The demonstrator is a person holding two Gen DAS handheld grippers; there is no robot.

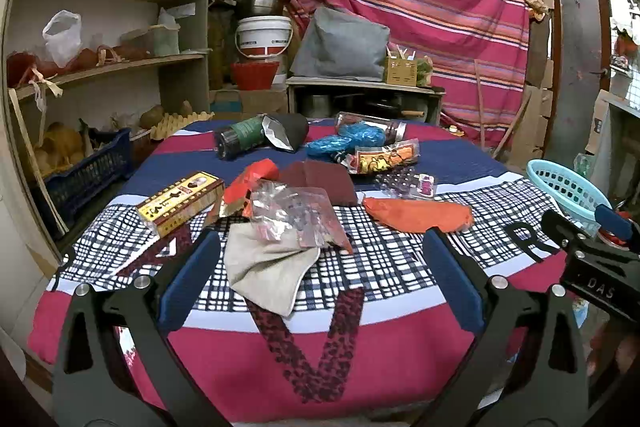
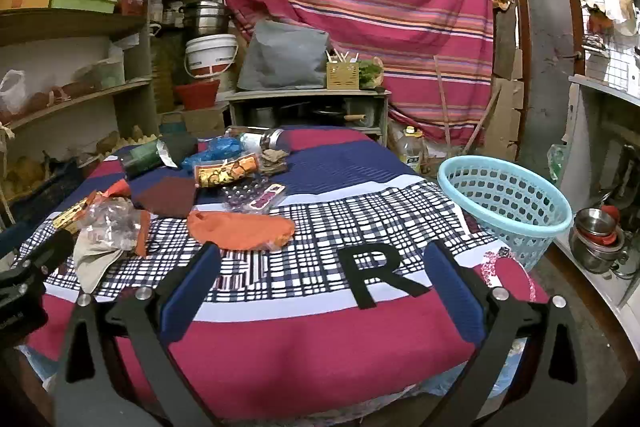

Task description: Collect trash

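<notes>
Trash lies scattered on a cloth-covered table [image 1: 320, 367]: a beige pouch [image 1: 264, 271], a crumpled clear wrapper [image 1: 296, 217], an orange wrapper [image 1: 418, 215], a gold box [image 1: 180, 203], a maroon packet [image 1: 320, 181], blue plastic [image 1: 344, 143] and a dark bottle [image 1: 240, 137]. My left gripper [image 1: 320, 255] is open and empty, just short of the beige pouch. My right gripper [image 2: 320, 263] is open and empty above the table's front, near the orange wrapper [image 2: 240, 229]. A light blue basket [image 2: 504, 203] stands at the table's right edge.
Shelves [image 1: 100, 67] with bags and boxes stand on the left, with a dark blue crate [image 1: 88, 175] beside the table. A low cabinet [image 2: 308, 107] and striped curtain [image 2: 360, 7] are behind. Steel pots [image 2: 598, 239] sit low on the right.
</notes>
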